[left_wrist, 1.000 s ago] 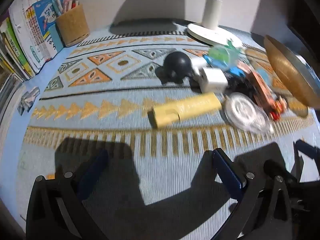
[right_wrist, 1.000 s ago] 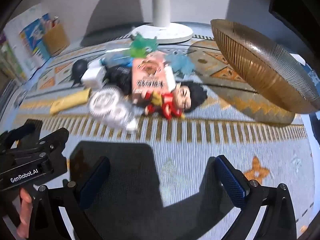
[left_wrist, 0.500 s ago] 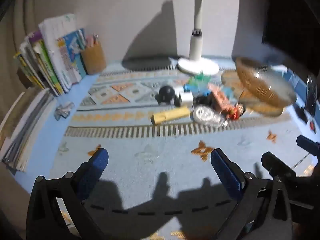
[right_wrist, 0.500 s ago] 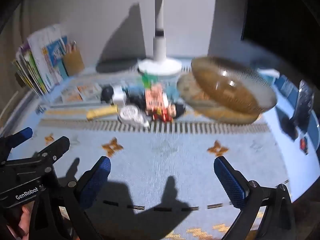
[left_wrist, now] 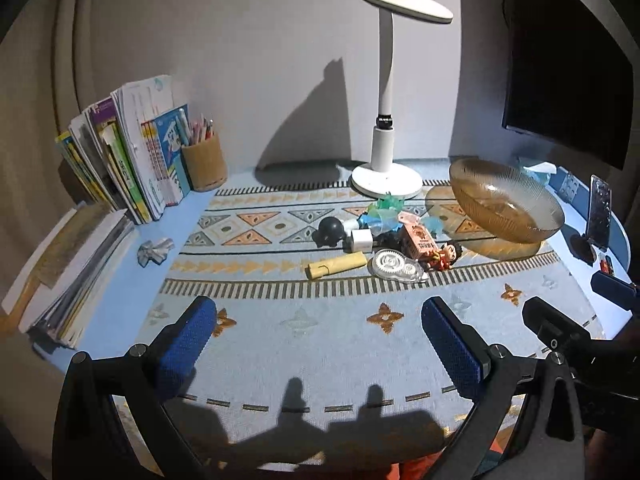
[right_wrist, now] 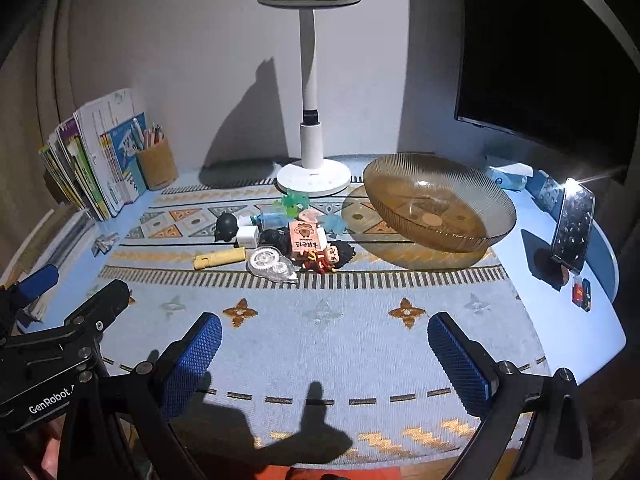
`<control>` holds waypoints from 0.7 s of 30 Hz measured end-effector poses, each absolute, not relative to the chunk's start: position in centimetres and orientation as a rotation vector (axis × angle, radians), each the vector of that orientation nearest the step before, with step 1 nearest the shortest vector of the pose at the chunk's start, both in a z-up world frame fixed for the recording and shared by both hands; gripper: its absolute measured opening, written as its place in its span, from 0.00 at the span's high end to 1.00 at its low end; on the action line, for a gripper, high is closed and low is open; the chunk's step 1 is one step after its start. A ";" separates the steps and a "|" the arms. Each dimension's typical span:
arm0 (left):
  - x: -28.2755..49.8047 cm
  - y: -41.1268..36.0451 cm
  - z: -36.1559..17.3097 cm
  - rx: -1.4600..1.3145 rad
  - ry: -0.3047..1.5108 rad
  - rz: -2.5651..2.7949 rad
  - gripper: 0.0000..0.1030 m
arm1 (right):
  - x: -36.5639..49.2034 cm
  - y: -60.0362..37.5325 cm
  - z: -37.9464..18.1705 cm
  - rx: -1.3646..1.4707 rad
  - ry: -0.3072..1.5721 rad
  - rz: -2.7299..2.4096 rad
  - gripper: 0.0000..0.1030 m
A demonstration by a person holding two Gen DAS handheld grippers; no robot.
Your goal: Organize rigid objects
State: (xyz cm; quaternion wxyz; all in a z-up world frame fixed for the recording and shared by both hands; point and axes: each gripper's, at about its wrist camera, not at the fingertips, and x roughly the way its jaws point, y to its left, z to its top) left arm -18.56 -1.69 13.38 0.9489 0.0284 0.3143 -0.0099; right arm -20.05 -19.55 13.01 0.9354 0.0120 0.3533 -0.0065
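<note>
A pile of small objects lies mid-table: a yellow stick, a clear tape dispenser, a pink box, a toy figure, a white cube, a black helmet-like toy and green-blue plastic pieces. An empty amber glass bowl stands to their right. My left gripper and right gripper are open and empty, held back over the table's near edge.
A white desk lamp stands behind the pile. Books and a pencil cup stand at the back left, stacked papers at the left edge. A phone on a stand and a dark monitor are at the right.
Both grippers have pulled far back and up from the pile, so the whole table now shows. Both stay open and empty. The objects have not moved.
</note>
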 end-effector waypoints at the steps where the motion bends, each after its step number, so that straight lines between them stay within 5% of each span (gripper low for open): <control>1: -18.8 -1.7 13.5 0.059 0.633 -0.015 0.01 | -20.2 -19.5 13.2 0.025 0.719 -0.012 0.00; 21: -18.1 -1.1 13.9 0.031 0.646 -0.030 0.01 | -20.1 -19.0 13.7 0.074 0.719 0.041 0.00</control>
